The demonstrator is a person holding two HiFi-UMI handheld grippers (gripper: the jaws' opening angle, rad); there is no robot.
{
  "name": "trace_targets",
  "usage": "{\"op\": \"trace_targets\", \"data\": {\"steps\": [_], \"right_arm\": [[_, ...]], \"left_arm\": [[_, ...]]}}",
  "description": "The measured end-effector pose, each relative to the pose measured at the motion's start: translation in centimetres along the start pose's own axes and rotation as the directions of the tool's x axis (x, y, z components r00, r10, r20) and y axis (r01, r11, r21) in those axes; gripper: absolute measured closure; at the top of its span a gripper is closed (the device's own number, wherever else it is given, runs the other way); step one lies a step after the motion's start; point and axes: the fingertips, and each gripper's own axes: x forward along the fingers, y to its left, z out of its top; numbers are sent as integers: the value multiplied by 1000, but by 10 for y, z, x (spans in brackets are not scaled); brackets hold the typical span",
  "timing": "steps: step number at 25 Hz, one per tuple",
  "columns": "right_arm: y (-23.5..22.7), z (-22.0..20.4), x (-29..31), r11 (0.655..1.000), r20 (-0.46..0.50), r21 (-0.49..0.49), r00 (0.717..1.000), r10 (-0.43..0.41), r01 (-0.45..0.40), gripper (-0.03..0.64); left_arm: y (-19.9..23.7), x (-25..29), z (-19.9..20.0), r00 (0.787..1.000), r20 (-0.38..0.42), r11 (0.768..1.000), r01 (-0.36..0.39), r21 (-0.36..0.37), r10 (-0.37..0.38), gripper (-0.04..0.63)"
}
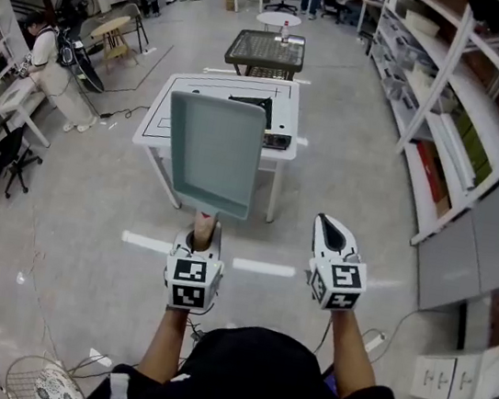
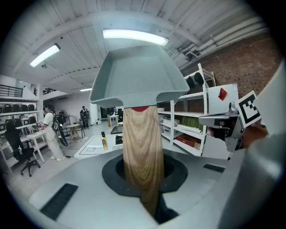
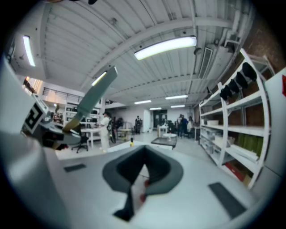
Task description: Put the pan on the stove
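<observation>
Left tongs [image 2: 142,179] on pan [image 1: 212,153] handle [image 2: 139,143], right tongs [image 3: 138,185] empty

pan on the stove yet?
No: grey square pan held aloft by its wooden handle in left gripper, short of the white table.

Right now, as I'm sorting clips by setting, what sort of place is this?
Probably a lab or workshop hall, not a home kitchen: tall storage shelves, a bare grey floor, a white work table.

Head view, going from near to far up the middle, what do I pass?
The left hand-held gripper → pan held in it → white table → dark mesh-top table → small round white table.
</observation>
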Motion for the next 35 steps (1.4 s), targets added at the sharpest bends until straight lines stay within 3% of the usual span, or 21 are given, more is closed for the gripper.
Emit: {"op": "trace_targets", "data": {"steps": [11, 19, 35], "right_arm": [[-29, -13, -15, 999, -29, -26, 999, 43, -44, 583], [-62, -35, -23, 998, -57, 5, 996, 65, -65, 583], [-79, -49, 35, 996, -99, -14, 992, 83, -85, 582]], "left_arm": [[-33, 6, 1, 1000, -3, 1000, -26, 1, 26, 546], [-57, 17, -4, 999, -25, 999, -46, -3, 46, 546], [-36, 70, -4, 997, -51, 998, -66, -12, 66, 545]]}}
